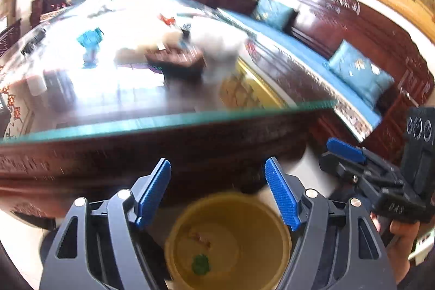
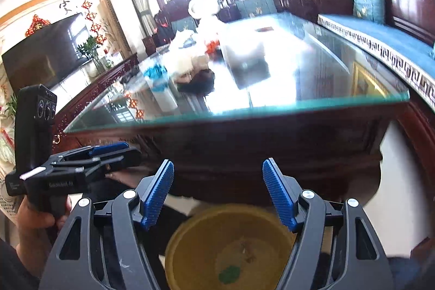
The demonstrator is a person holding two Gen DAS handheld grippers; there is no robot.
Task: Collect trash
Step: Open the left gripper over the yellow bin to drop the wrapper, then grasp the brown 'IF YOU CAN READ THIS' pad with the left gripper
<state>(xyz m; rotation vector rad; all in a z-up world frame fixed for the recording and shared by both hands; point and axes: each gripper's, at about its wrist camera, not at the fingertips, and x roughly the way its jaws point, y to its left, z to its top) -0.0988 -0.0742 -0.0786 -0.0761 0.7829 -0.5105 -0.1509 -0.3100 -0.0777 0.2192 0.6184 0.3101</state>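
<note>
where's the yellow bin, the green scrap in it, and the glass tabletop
yellow bin (image 1: 174, 243): left wrist view, inner wall.
green scrap (image 1: 200, 264): left wrist view, its middle, on the bin floor.
glass tabletop (image 2: 299, 102): right wrist view, near edge.

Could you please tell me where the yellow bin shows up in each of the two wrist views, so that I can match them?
Left wrist view: the yellow bin sits bottom centre, below the open fingers.
Right wrist view: the bin is again bottom centre, below the open fingers.
Shared landmark: the glass-topped table just beyond it.
</note>
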